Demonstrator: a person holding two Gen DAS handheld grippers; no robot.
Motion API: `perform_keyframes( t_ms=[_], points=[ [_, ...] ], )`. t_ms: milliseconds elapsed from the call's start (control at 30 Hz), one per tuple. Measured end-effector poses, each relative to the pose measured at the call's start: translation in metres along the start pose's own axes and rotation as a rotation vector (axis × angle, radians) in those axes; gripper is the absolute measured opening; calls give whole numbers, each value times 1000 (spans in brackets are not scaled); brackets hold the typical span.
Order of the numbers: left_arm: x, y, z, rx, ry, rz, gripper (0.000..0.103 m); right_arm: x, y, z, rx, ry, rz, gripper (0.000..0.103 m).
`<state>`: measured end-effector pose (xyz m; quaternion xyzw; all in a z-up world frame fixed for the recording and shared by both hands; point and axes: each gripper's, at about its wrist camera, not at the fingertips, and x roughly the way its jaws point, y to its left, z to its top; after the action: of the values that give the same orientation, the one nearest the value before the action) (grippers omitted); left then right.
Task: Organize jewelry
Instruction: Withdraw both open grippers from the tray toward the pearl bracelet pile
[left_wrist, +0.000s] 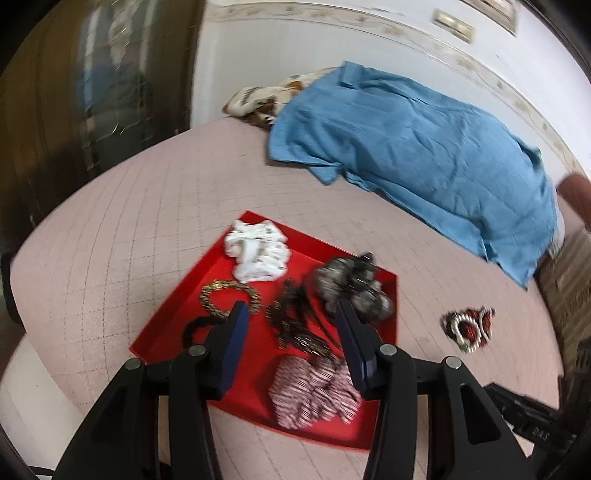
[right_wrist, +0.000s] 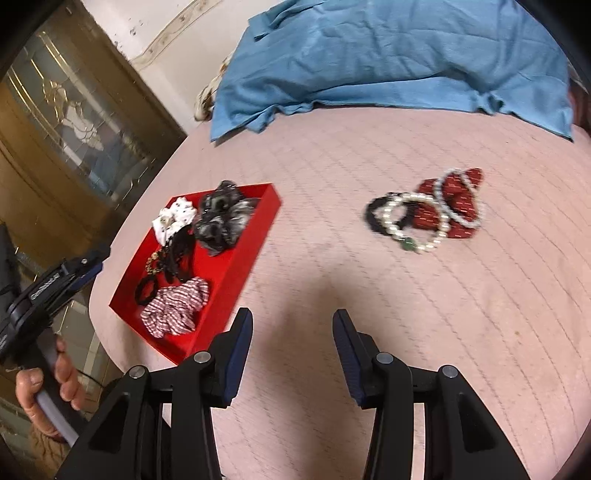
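A red tray (left_wrist: 173, 306) (right_wrist: 255, 236) on the pink quilted bed holds a white scrunchie (left_wrist: 256, 251), a grey one (left_wrist: 351, 286), a red striped one (left_wrist: 314, 387) (right_wrist: 173, 308), a gold bracelet (left_wrist: 225, 295) and dark beaded pieces (left_wrist: 291, 321). Right of the tray lies a loose pile: a pearl bracelet (right_wrist: 417, 221), a black band (right_wrist: 376, 214), a clear bead bracelet (right_wrist: 458, 199) and a red scrunchie (right_wrist: 458, 206) (left_wrist: 469, 326). My left gripper (left_wrist: 291, 321) is open and empty over the tray. My right gripper (right_wrist: 291, 325) is open and empty above bare quilt, short of the pile.
A blue cloth (left_wrist: 424, 155) (right_wrist: 388, 62) lies over a pillow at the far side of the bed. A dark wooden cabinet with glass (right_wrist: 74, 110) stands left of the bed. The bed edge (right_wrist: 103, 325) runs just left of the tray.
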<state>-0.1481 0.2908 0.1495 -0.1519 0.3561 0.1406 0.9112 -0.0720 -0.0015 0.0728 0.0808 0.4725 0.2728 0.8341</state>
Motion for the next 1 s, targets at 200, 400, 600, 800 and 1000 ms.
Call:
perform_keyframes(
  t_ms=[200, 400, 600, 800, 1000],
  points=[
    [-11, -41, -11, 98, 15, -15, 50, -21, -23, -11, 15, -42, -33, 52],
    [-8, -72, -26, 167, 68, -21, 50, -37, -54, -22, 64, -71, -57, 53],
    [-8, -99, -41, 229, 101, -30, 50, -45, -82, -29, 119, -87, -76, 53],
    [-6, -120, -51, 276, 142, -83, 50, -48, -100, -35, 152, -90, -77, 53],
    [6, -140, -54, 288, 191, -170, 50, -48, -115, -35, 173, -92, -83, 53]
  ],
)
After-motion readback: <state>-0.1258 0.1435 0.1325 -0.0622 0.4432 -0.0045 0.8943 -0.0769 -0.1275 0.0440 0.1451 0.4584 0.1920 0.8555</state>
